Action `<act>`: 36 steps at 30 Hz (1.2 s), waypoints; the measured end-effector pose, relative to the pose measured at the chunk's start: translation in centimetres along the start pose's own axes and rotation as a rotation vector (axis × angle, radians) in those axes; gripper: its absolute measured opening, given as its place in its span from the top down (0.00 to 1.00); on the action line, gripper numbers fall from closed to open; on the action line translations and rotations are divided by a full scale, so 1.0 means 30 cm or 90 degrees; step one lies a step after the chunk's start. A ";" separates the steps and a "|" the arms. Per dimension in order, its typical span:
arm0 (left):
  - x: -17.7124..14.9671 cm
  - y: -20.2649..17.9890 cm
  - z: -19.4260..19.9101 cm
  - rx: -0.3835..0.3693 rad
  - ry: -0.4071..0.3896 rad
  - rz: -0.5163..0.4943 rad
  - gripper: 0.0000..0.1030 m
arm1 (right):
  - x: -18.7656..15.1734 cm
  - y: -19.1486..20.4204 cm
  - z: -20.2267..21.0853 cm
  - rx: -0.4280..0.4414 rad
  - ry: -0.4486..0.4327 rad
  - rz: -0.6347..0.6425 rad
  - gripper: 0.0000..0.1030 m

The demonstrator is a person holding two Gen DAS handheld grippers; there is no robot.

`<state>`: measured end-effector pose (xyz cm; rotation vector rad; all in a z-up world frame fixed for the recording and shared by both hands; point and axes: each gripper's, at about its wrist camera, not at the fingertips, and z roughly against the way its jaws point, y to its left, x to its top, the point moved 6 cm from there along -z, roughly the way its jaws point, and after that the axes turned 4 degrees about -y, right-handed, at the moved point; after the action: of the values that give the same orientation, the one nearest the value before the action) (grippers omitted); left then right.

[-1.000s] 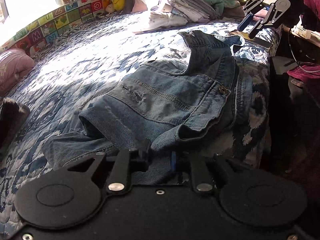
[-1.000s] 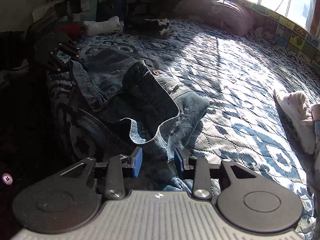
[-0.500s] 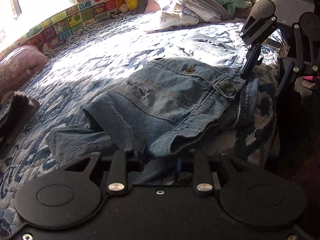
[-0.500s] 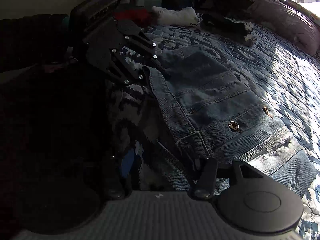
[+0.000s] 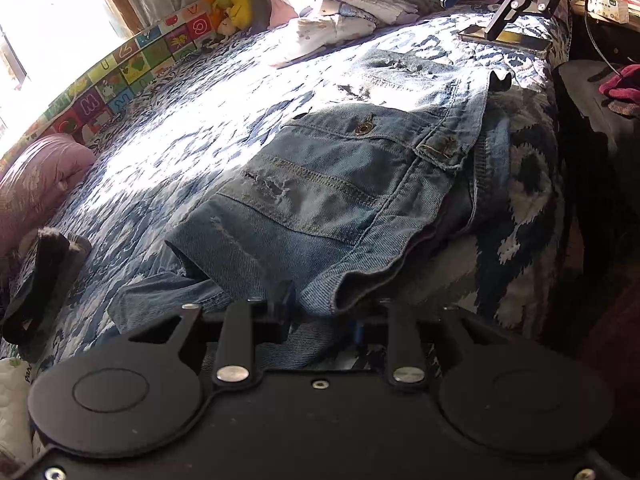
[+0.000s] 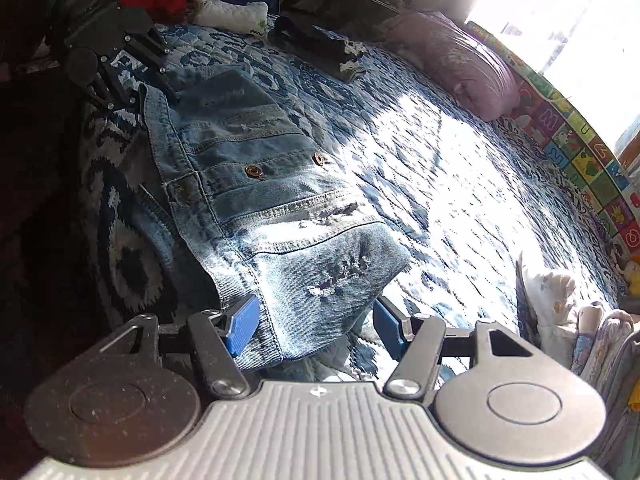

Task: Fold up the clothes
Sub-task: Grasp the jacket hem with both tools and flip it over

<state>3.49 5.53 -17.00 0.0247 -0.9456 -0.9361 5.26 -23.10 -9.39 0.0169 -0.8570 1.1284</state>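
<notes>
Lying folded along the near bed edge point(image 5: 532, 184), denim jacket point(image 5: 340, 184); left gripper point(image 5: 320, 316) clenching its hem, anchoring the fold; right gripper point(image 6: 312, 328) gaping, released, straddling its opposite corner

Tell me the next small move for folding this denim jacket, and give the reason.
Probably close the right gripper on the jacket edge between its fingers. Its jaws stand wide open around a corner of the denim jacket, which lies folded on the bed quilt, while the left gripper sits at the opposite hem. Holding both ends would likely allow the next fold.
</notes>
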 end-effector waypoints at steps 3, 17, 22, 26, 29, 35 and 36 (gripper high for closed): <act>0.003 -0.023 -0.001 0.007 0.008 -0.062 0.74 | -0.058 0.088 -0.035 0.000 0.039 0.129 0.41; -0.027 -0.117 -0.001 0.031 0.024 -0.273 0.66 | -0.102 0.276 -0.187 -0.033 0.038 0.366 0.73; 0.025 -0.063 0.033 0.068 -0.008 -0.250 0.90 | -0.007 0.159 -0.114 -0.076 -0.020 0.253 0.81; 0.107 0.014 0.055 0.083 -0.044 -0.214 0.91 | 0.066 0.044 -0.084 -0.105 -0.062 0.171 0.84; 0.168 0.086 0.045 0.098 -0.058 -0.182 0.91 | 0.109 -0.017 -0.088 -0.132 -0.078 0.159 0.85; 0.249 0.178 0.042 0.001 -0.045 -0.126 0.90 | 0.180 -0.154 -0.104 -0.160 -0.107 0.118 0.85; 0.243 0.174 0.043 -0.023 -0.035 -0.127 0.90 | 0.187 -0.168 -0.101 -0.159 -0.112 0.112 0.85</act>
<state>7.83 4.20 -9.16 0.0636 -0.9887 -1.1425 11.90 -19.77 -6.07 -0.1710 -1.1710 1.1885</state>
